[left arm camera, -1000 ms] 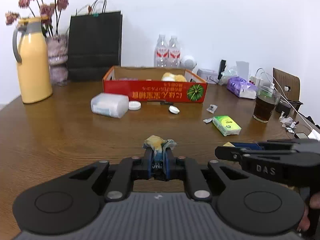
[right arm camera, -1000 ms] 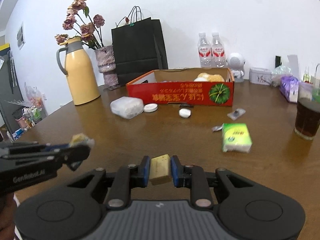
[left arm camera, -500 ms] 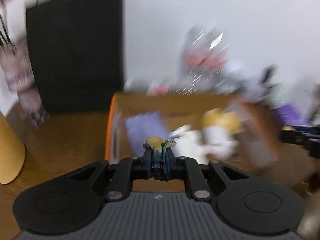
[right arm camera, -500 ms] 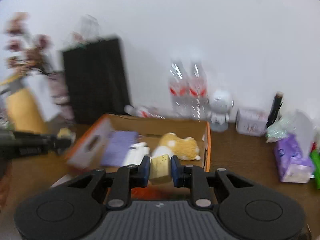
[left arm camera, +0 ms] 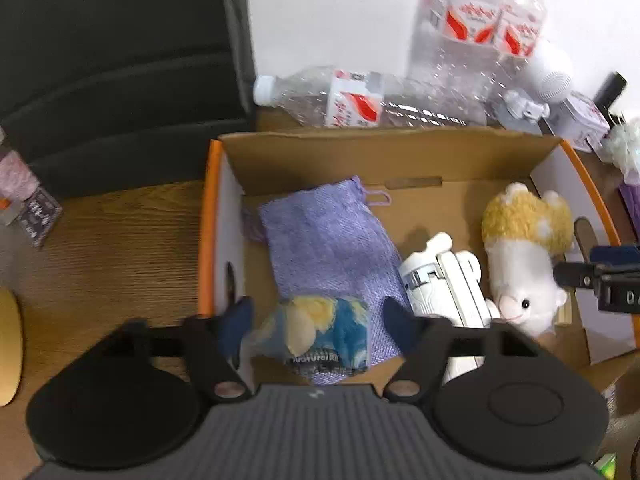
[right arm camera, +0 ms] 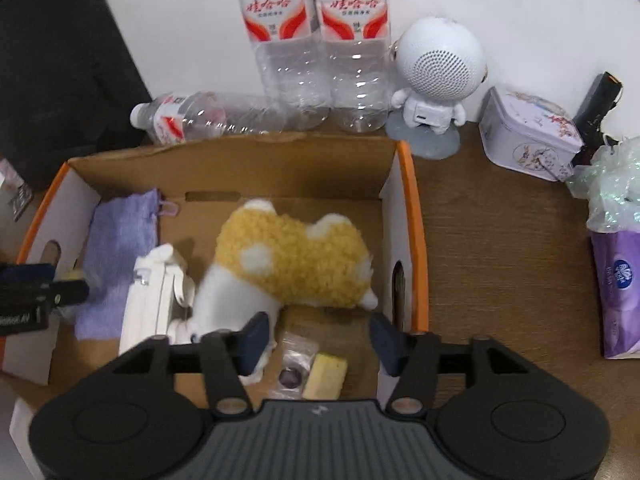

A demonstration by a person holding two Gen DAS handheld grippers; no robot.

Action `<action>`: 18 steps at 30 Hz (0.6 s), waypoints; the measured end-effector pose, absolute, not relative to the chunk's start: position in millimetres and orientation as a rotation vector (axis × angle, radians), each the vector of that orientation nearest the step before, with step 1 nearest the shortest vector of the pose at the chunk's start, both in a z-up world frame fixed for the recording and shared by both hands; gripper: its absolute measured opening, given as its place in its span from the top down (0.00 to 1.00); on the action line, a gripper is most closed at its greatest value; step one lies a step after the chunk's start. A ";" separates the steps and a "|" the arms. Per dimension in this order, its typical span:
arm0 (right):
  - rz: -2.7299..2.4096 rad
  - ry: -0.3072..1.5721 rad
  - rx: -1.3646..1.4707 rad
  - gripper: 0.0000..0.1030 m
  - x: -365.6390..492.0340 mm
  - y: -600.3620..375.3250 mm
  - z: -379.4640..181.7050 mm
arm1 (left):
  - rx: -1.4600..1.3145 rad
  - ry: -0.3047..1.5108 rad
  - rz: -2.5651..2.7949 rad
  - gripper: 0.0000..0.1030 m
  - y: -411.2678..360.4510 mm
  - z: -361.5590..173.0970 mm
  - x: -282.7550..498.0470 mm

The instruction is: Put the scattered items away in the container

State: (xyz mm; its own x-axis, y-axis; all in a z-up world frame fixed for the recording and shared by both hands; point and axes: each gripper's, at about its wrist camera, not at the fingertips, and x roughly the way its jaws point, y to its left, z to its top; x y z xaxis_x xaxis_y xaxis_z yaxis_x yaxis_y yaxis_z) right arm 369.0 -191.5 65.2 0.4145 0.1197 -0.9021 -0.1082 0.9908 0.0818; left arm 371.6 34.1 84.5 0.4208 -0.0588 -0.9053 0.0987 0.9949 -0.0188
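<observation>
Both grippers point steeply down into the open cardboard box (left arm camera: 400, 152), one beside the other.

The left gripper (left arm camera: 316, 320) is over the left half of the box. Its jaws are opening and stand wide, and the blue-and-yellow crumpled wrapper (left arm camera: 316, 332) sits between them with a gap on each side, so neither blue pad (left arm camera: 236, 324) presses on it. The wrapper is blurred, and whether it already rests on the purple cloth (left arm camera: 324, 248) beneath it or is in the air cannot be told. The cloth lies flat on the box floor against the left wall.

The right gripper (right arm camera: 316, 340) is over the right half, near the front wall. Its jaws are opening too, at a middling width, with nothing pressed between the pads (right arm camera: 256, 340). The yellow sponge block (right arm camera: 325, 376) lies on the box floor below them, just beside a small clear packet (right arm camera: 298, 354) with a dark round thing on it.

Between the two grippers, a white plastic device (right arm camera: 150, 304) lies next to the cloth, and a yellow-and-white plush animal (right arm camera: 296, 264) lies beside it in the middle of the box. In the left view the tip of the right gripper shows at the right edge, over the box's right end.

Behind the box, outside it, a water bottle (right arm camera: 192, 120) lies on its side, two more bottles (right arm camera: 316, 40) stand upright, and a white round-headed robot speaker (right arm camera: 436, 80) stands next to them.
</observation>
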 end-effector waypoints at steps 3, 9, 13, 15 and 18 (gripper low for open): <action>0.169 1.135 0.036 0.28 365.2 -187.7 80.3 | 0.010 1.149 -0.087 0.09 35.3 99.0 366.5; 0.210 1.150 0.038 0.21 344.7 -176.1 98.3 | 0.006 1.144 -0.083 0.04 26.5 122.6 340.8; 0.223 1.130 0.050 0.21 325.5 -175.4 116.4 | 0.013 1.110 -0.068 0.03 22.2 143.6 315.4; 0.234 1.104 0.060 0.21 312.7 -176.7 130.0 | 0.010 1.091 -0.063 0.02 19.9 154.8 300.4; 0.251 1.061 0.063 0.20 289.8 -178.1 151.2 | 0.014 1.051 -0.086 0.01 14.1 172.4 274.2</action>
